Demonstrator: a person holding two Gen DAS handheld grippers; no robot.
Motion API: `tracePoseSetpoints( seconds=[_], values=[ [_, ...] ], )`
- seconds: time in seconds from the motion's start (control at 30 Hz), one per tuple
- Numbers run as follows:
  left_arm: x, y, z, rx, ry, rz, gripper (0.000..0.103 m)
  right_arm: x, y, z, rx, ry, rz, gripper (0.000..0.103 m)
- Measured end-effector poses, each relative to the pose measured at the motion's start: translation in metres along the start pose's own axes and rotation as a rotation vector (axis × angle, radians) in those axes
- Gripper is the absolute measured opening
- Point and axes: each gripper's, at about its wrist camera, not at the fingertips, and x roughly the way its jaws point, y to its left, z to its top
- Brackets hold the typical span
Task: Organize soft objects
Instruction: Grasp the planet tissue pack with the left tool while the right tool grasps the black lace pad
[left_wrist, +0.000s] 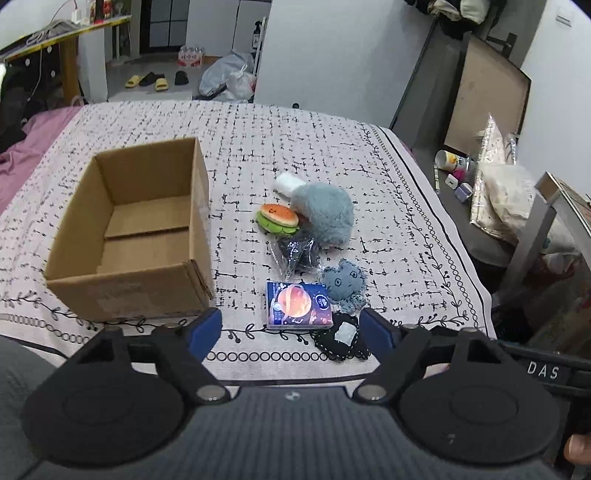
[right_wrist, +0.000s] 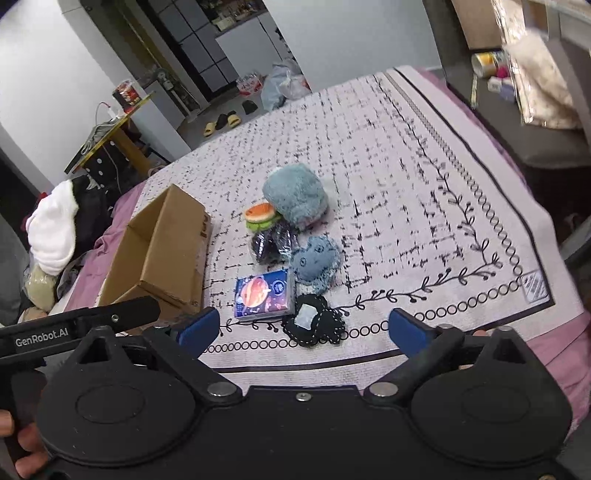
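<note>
Both the left gripper and right gripper gaped empty; right of the brown cardboard box, the fluffy grey-blue plush looked light, squashy, best pinched mid-body.

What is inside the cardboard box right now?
The cardboard box shows only its bare floor and flaps in the left wrist view; no toys are in it. Its near wall hides the front strip of the floor. The burger toy and the others lie outside on the blanket.
</note>
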Motion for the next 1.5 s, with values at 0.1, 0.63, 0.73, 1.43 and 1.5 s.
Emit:
tracePoseSetpoints(
  seconds=[0.1, 0.63, 0.73, 1.43, 1.5],
  values=[
    [0.016, 0.001, 0.002, -0.01, 0.02, -0.001, 0.076, 0.012, -0.008, 0.0, 0.039, 0.022, 0.019, 0.087],
    [0.098, -0.001, 0.01, -0.049, 0.149, -0.028, 0.076, 0.084, -0.034, -0.006, 0.161, 0.139, 0.072, 0.062],
    [0.11, -0.003, 0.013, -0.052, 0.165, -0.025, 0.076, 0.094, -0.038, -0.007, 0.182, 0.152, 0.077, 0.061],
    [0.165, -0.015, 0.013, -0.028, 0.246, 0.051, 0.075, 0.121, -0.048, -0.009, 0.223, 0.205, 0.093, 0.029],
    [0.164, -0.013, 0.013, -0.034, 0.243, 0.054, 0.071, 0.119, -0.049, -0.009, 0.226, 0.203, 0.1, 0.025]
  ],
)
